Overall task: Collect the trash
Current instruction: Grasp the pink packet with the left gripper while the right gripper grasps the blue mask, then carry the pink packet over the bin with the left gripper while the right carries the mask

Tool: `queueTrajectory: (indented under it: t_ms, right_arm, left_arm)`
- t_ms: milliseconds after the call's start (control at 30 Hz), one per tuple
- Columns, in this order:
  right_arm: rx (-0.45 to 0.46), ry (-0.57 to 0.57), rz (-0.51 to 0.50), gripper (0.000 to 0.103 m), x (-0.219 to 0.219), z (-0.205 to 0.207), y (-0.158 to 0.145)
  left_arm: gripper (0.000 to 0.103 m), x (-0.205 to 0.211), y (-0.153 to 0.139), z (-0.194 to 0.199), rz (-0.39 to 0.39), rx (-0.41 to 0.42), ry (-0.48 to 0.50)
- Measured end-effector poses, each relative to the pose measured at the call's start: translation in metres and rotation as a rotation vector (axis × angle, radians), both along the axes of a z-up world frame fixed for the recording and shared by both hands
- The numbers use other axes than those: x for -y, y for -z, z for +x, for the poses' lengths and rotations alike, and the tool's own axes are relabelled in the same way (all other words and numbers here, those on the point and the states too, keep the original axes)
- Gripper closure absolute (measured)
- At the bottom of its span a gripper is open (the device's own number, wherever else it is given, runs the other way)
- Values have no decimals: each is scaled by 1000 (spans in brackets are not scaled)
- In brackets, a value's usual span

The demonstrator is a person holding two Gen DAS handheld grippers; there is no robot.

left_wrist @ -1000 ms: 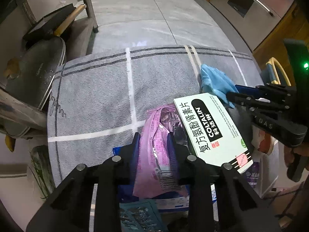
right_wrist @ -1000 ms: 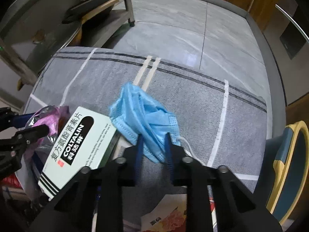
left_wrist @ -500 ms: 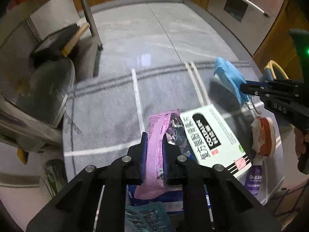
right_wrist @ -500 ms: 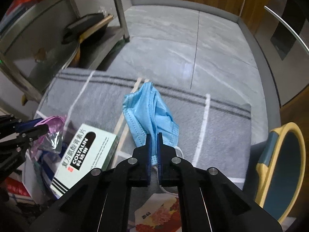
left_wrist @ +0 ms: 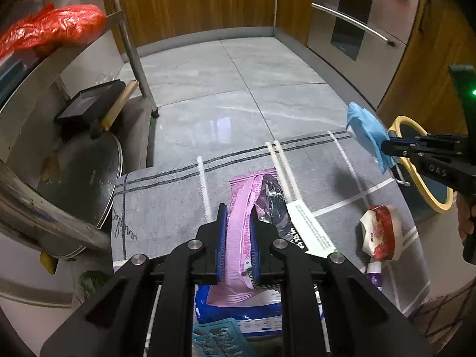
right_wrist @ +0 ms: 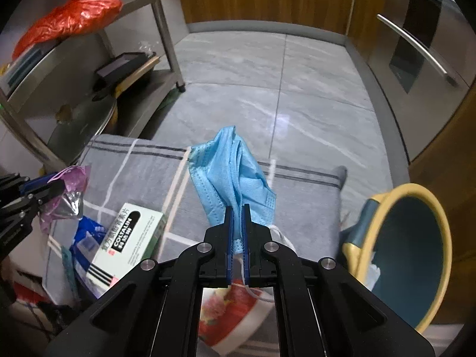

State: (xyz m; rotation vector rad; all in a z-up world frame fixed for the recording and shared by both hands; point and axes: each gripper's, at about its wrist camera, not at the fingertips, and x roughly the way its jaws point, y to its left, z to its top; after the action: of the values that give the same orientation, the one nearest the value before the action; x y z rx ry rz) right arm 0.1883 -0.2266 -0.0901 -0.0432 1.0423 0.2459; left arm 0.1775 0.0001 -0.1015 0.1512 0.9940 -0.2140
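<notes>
Left jaws tight on pink wrapper point(left_wrist: 239, 232) — right jaws tight on blue face mask point(right_wrist: 235, 172).

Both grippers point(left_wrist: 238, 217) point(right_wrist: 237, 208) clamped, raised.

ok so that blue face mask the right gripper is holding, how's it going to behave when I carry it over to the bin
Probably floppy: the blue face mask droops in soft folds around the right gripper, whose jaws are shut on it. It looks light, so it may swing. Its white ear loop dangles loose and could snag the bin's yellow rim.
</notes>
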Motion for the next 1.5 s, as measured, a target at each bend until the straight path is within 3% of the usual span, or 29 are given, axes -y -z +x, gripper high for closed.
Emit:
queueTrajectory:
  t_ms: [367, 700, 1167, 1500]
  right_arm:
    - [32, 49, 36, 97, 44, -26, -27]
    - [25, 93, 58, 97, 86, -48, -35]
    - [23, 247, 53, 97, 163, -59, -29]
    - [-8, 370, 15, 97, 203, -60, -12]
  left_arm:
    - [90, 31, -20, -5, -17, 52, 48]
    - [90, 92, -31, -4, -42, 83, 143]
    - [90, 180, -32, -13, -40, 110, 294]
    - [90, 229, -46, -20, -111, 195, 340]
